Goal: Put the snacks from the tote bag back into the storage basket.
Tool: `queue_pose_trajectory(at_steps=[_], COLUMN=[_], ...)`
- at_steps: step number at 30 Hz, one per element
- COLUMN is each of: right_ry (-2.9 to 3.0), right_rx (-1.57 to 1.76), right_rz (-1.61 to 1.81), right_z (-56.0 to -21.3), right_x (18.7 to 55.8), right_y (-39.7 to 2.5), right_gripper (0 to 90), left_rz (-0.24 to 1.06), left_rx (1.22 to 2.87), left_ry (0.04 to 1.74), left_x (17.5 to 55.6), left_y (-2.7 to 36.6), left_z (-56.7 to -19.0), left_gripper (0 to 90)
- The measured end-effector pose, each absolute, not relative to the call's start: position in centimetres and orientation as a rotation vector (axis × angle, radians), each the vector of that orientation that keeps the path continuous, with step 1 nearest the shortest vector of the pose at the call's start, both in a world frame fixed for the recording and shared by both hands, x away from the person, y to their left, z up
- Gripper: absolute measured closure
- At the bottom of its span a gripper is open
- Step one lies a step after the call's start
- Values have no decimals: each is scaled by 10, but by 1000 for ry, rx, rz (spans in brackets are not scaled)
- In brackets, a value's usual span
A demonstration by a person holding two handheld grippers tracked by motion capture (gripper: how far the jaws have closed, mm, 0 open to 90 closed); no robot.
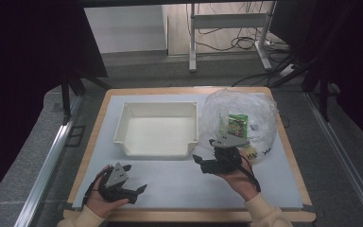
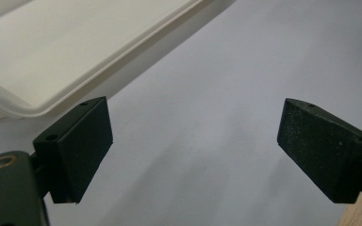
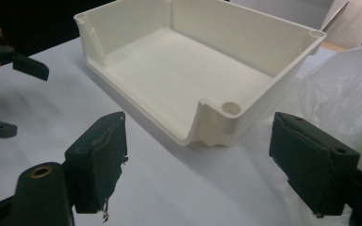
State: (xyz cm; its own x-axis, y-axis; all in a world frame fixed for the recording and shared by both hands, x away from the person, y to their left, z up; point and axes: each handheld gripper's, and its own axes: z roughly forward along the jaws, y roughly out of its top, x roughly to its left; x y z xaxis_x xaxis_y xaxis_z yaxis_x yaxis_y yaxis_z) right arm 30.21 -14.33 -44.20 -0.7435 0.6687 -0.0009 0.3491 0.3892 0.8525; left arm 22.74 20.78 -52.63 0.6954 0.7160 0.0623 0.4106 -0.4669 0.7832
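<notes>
Both grippers held empty and wide open, ahead of any grasp.

The left gripper [image 1: 131,181] is held low over the surface [image 1: 170,182]; the empty white bin [image 1: 157,128] sits centrally, seemingly for receiving; the right gripper [image 1: 207,161] is poised beside the snack-filled plastic bag [image 1: 241,118].

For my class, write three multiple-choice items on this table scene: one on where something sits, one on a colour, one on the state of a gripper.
1. Where does the clear plastic bag lie relative to the tray?
A. to its right
B. inside it
C. to its left

2. What colour is the tray?
A. blue
B. white
C. black

3. How do the left gripper jaws stand?
A. shut on the bag
B. shut on the tray
C. open, holding nothing

Answers: 1 A, the high view shows the bag beside the tray's right wall. 2 B, its walls and floor are white in every view. 3 C, the left gripper view shows bare table between the spread jaws.
</notes>
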Motion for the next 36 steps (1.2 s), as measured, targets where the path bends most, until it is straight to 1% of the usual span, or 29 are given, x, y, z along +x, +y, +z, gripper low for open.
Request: queue_pose_trajectory(at_steps=[5, 18, 27, 36], right_ry=[2295, 2235, 2231, 2195], right_rx=[897, 908, 913, 953], right_rz=[1296, 1346, 1343, 1366], right_z=[-439, -415, -407, -400], right_x=[310, 322, 330, 345], right_y=[-147, -160, -162, -172], right_gripper=[218, 222, 231, 236], left_rz=[493, 494, 492, 491], left_rx=[2122, 2127, 2130, 2134], left_ry=[858, 856, 855, 854], left_x=[227, 227, 228, 228], left_y=[208, 207, 208, 208], left_z=[-527, -527, -527, -527], left_gripper=[108, 109, 109, 109])
